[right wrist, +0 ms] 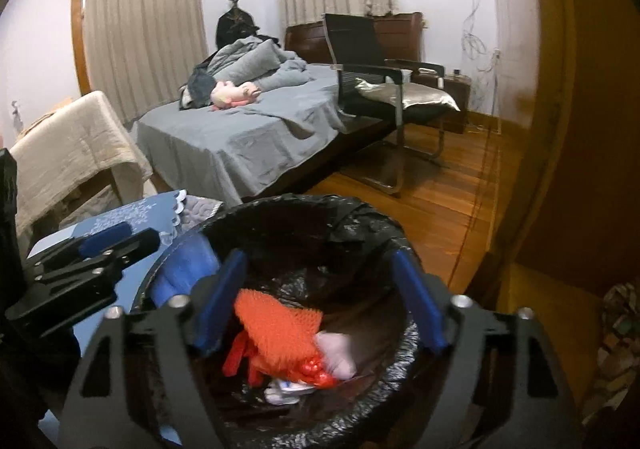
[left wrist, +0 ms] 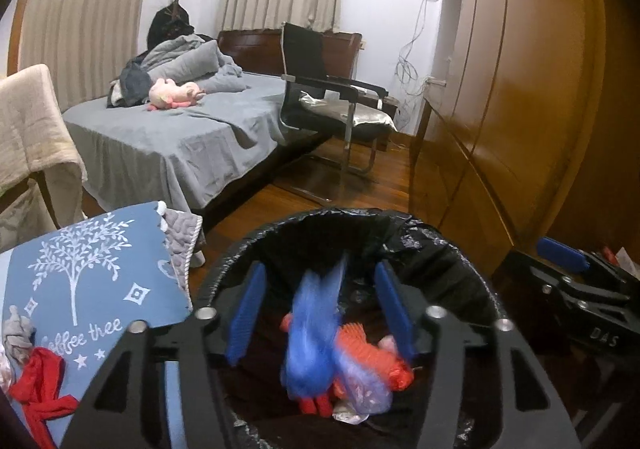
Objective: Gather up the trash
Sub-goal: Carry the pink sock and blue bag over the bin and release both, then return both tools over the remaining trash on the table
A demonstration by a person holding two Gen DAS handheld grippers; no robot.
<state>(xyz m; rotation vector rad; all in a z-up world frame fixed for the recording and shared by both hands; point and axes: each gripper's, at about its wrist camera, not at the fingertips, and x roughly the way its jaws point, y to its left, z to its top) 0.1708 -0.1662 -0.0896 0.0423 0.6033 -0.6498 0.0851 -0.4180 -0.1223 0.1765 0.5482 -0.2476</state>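
Left gripper (left wrist: 320, 305) nearest the lens, blue pads spread apart, poised right over the mouth of the black-lined bin (left wrist: 452, 245). Between the pads but touching neither: a blue plastic bag (left wrist: 312, 333), blurred, long axis running steeply down into the bin, apparently loose and dropping. Right gripper (right wrist: 320, 301) likewise spread wide above the same bin, nothing pinched; under it an orange net scrap (right wrist: 276, 325) and a pale wad (right wrist: 336, 349) lying on the liner. Trash straight below and ahead of both grippers, so probably nothing left to carry here; next pickup likely sideways, left gripper nearer the blue cloth (left wrist: 96, 269). Readable there: "coffee tree". On the right gripper's body, seen from the left: "DAS".
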